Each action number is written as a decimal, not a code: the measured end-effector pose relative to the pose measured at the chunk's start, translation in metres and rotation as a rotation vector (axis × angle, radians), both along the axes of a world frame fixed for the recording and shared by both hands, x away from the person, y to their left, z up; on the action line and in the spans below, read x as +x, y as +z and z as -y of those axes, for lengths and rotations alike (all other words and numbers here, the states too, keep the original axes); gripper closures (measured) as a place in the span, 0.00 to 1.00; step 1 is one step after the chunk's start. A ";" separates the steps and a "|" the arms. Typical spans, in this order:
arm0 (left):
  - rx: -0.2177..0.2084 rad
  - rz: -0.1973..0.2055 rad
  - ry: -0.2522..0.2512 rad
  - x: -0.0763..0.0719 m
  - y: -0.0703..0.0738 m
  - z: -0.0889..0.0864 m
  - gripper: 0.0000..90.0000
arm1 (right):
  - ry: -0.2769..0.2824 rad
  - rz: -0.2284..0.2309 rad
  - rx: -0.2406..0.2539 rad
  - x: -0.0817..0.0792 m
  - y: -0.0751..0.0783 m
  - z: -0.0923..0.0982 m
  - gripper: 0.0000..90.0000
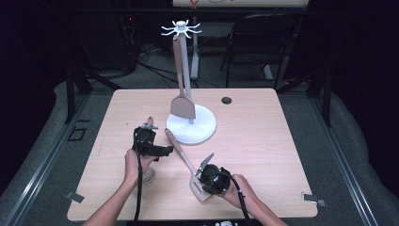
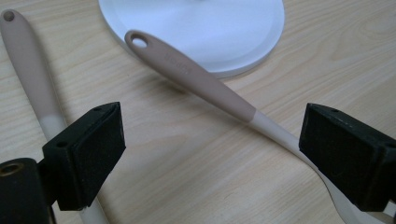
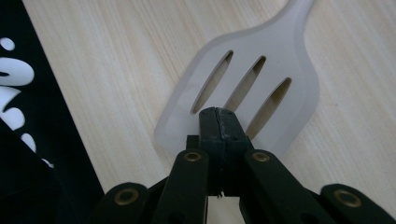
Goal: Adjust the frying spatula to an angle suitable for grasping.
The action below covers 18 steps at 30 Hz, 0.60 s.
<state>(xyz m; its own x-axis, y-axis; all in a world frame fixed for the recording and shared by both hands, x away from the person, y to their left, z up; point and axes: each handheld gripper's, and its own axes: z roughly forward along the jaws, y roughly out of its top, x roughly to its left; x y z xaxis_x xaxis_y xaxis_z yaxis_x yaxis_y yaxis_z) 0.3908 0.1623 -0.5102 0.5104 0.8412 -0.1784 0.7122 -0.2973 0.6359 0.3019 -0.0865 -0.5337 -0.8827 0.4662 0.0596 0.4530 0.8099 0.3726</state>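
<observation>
A slotted spatula lies on the wooden table, its brown handle pointing at the white stand's base. My left gripper is open. The spatula's handle passes between its pads without touching them, and my left gripper's midpoint hovers over bare wood. My right gripper is shut with nothing between its jaws; its tips sit just over the near edge of the slotted head. A solid turner hangs from the stand's top hooks.
A second utensil lies under my left hand; its handle runs past the left jaw and its perforated head rests near the wrist. A cable hole is at the table's back. A black mat edge borders the table's front.
</observation>
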 end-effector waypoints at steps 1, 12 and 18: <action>0.002 -0.001 -0.003 0.000 0.000 0.001 0.08 | -0.004 -0.008 -0.011 0.001 -0.003 0.000 1.00; -0.016 -0.039 -0.042 0.001 -0.013 0.020 0.10 | -0.006 -0.045 -0.039 0.007 -0.012 0.003 1.00; 0.006 -0.048 -0.062 0.014 -0.022 0.040 0.17 | -0.002 -0.049 -0.037 0.008 -0.012 0.002 1.00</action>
